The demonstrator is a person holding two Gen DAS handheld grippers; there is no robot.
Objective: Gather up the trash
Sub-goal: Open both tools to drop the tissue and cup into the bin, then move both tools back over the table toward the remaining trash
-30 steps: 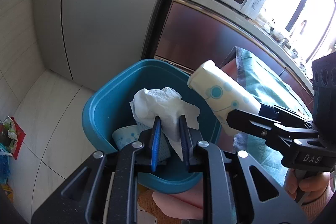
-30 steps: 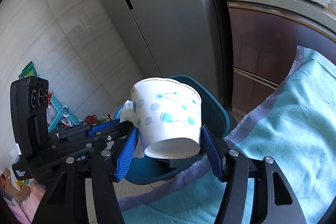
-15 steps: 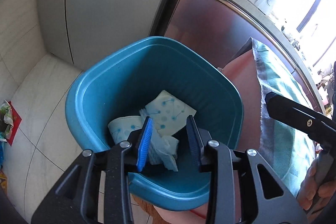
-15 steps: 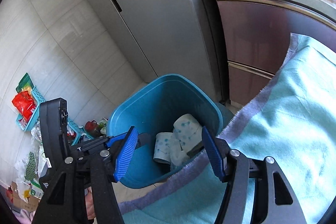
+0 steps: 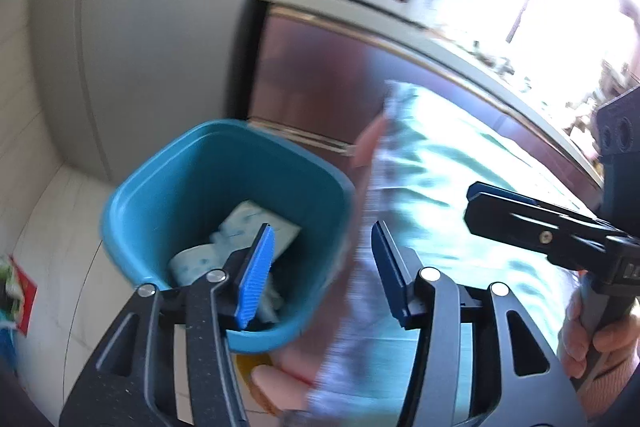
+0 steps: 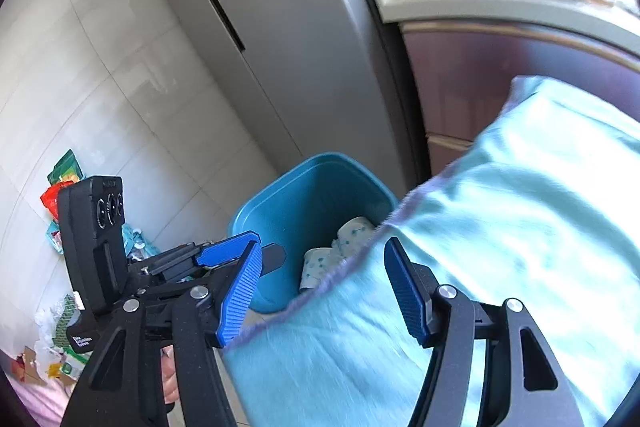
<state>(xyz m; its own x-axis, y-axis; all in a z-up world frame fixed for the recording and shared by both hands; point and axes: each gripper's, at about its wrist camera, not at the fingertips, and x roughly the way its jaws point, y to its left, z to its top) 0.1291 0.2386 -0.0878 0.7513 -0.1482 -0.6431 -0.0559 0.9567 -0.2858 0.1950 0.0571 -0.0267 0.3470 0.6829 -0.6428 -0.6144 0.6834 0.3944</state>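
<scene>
Both tools, left (image 5: 320, 267) and right (image 6: 324, 287), are now being held wide open and empty. The cup (image 6: 354, 231) and tissue released moments ago are lying inside the bin (image 5: 168, 167), at 10 o'clock of the cloth-covered worktop (image 6: 500, 247); this deposit is being judged complete.

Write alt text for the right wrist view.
The open, empty right gripper hangs above a turquoise cloth beside a blue bin holding crumpled paper cups. The left gripper is at left, fridge behind.
</scene>
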